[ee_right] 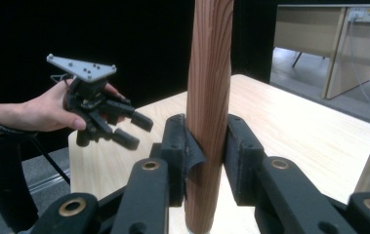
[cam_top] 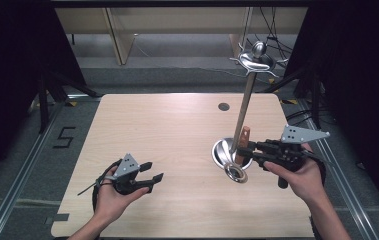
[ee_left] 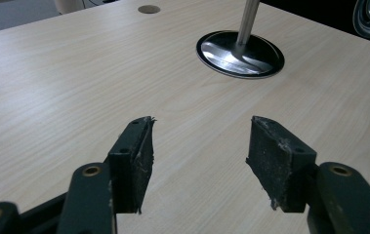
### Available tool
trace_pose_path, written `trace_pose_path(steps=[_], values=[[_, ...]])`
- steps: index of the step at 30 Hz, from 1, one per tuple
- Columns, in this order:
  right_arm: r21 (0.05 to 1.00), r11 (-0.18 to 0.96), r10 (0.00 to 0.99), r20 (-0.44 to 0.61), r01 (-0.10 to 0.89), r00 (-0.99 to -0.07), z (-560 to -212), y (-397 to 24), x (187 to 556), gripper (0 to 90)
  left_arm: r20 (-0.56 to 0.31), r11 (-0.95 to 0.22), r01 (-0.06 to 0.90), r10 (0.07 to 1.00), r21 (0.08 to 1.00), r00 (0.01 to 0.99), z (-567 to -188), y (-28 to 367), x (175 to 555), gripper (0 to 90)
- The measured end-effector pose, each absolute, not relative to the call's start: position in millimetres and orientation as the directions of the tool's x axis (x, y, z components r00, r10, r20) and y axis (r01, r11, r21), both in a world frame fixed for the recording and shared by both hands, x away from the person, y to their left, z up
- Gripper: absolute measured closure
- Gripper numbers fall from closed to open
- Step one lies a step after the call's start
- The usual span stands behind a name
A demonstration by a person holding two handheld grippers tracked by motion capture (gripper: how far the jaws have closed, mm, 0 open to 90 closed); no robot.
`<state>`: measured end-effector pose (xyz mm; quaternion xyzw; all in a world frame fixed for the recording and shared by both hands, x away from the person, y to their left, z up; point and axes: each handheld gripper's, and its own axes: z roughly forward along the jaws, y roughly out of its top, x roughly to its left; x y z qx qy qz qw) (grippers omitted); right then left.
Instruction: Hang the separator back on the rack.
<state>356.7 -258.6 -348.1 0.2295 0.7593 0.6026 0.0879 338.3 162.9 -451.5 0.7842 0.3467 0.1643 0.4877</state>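
Right hand-held gripper (ee_right: 207,161) clamps upright wooden handle (ee_right: 209,87); left hand-held gripper (ee_left: 199,156) agape.

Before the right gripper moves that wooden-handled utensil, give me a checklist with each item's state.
1. Right gripper shut on the wooden handle: ok.
2. Handle upright between the jaws: ok.
3. Left gripper open and holding nothing: ok.
4. Left gripper apart from the metal stand: ok.
5. Stand's round base flat on the table: ok.
6. Utensil's strainer end free of the base: cannot tell.
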Motion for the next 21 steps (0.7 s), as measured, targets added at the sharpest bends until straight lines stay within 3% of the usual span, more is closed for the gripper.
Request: trace_pose_path(steps=[21], values=[[0.970, 0.138, 0.468, 0.113, 0.199, -0.877, -319.5, -241.7, 366.3, 73.7, -0.075, -0.274, 0.372, 0.709, 0.887, 0.701, -449.0, 164.3, 339.6, 39.8]])
